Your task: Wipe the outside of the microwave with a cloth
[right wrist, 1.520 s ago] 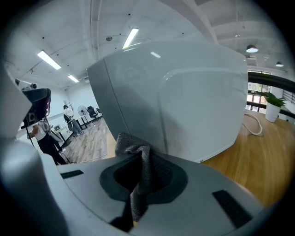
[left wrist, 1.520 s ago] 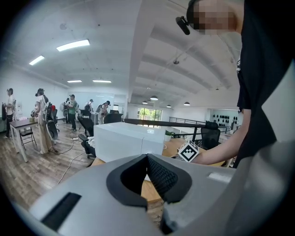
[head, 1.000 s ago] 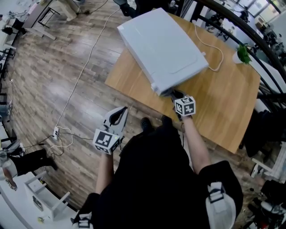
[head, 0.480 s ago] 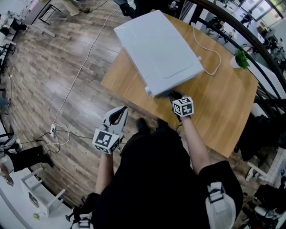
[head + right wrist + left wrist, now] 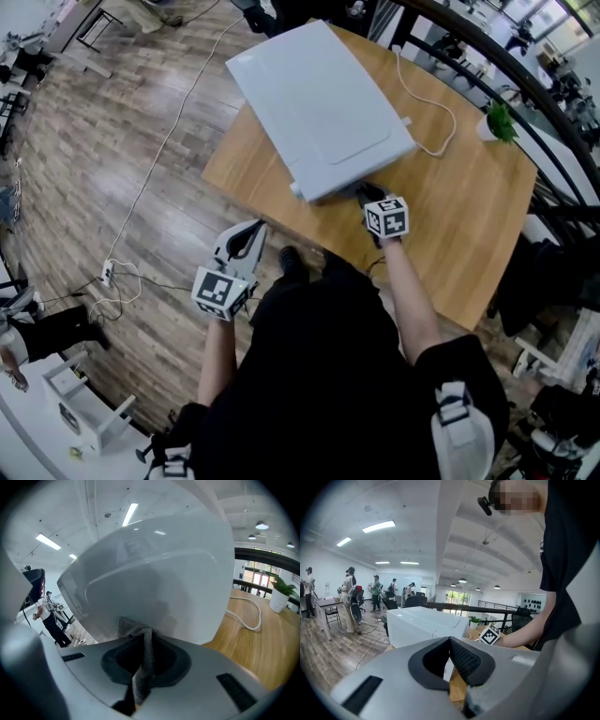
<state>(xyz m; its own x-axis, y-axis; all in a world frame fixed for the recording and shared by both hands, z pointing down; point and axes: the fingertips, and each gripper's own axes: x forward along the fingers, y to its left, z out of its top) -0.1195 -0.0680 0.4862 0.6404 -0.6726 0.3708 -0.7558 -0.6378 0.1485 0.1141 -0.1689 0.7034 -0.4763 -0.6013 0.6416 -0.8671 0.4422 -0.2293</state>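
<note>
A white microwave (image 5: 319, 103) stands on the wooden table (image 5: 469, 206), seen from above in the head view. My right gripper (image 5: 367, 194) is pressed against its near right side, shut on a grey cloth (image 5: 140, 641) that touches the white wall (image 5: 154, 583). My left gripper (image 5: 246, 238) hangs off the table's near edge over the floor, shut with nothing between its jaws; in the left gripper view the microwave (image 5: 424, 623) lies ahead of it.
A white cable (image 5: 427, 103) runs across the table behind the microwave, and a small green plant (image 5: 497, 120) stands at the far right corner. A dark railing (image 5: 525, 84) borders the table. A power strip and cords (image 5: 117, 277) lie on the wooden floor at left.
The view has shifted so the microwave and table sit further left and up. My right gripper stays against the microwave's near side with the cloth. The left gripper has barely moved.
</note>
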